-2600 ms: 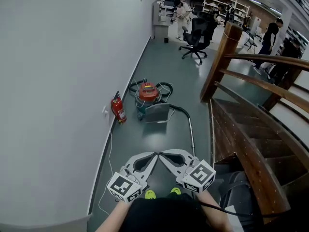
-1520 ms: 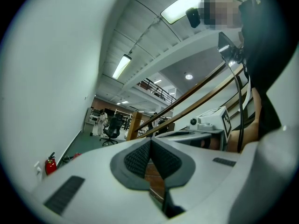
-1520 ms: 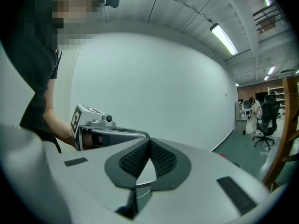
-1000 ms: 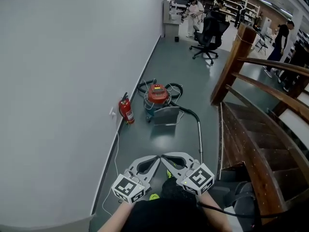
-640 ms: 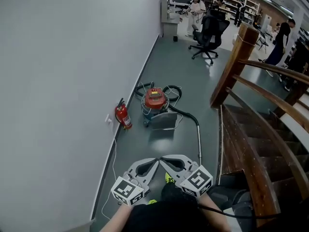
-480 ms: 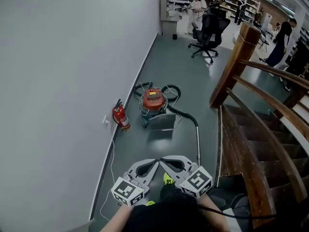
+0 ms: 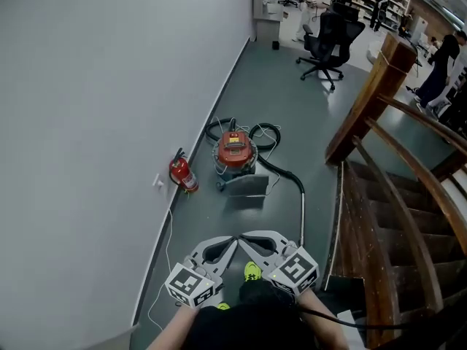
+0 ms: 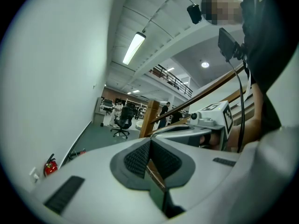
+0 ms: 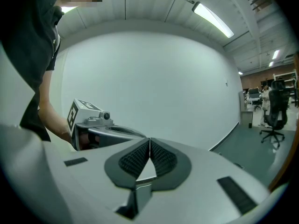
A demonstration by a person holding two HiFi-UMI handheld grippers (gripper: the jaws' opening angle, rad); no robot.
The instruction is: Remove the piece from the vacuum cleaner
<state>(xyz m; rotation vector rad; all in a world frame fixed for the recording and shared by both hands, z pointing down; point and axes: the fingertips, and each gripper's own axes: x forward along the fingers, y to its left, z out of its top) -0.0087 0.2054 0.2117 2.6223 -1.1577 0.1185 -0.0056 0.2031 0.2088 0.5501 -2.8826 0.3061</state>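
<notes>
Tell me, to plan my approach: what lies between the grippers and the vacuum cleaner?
Head view: bare grey floor, then a grey panel just before the vacuum cleaner.

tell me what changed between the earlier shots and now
The person has stepped a little nearer the vacuum cleaner along the wall, carrying the left claw and right claw forward. Nothing was grabbed or released. Both claws stay shut and empty; the vacuum cleaner and fire extinguisher lie where they were.

I find even, bright light. Ceiling tube lamp point(image 8: 134, 48) at eleven o'clock, second tube lamp point(image 9: 212, 19) at one. Head view sharp; my gripper views bow at dark rims.
</notes>
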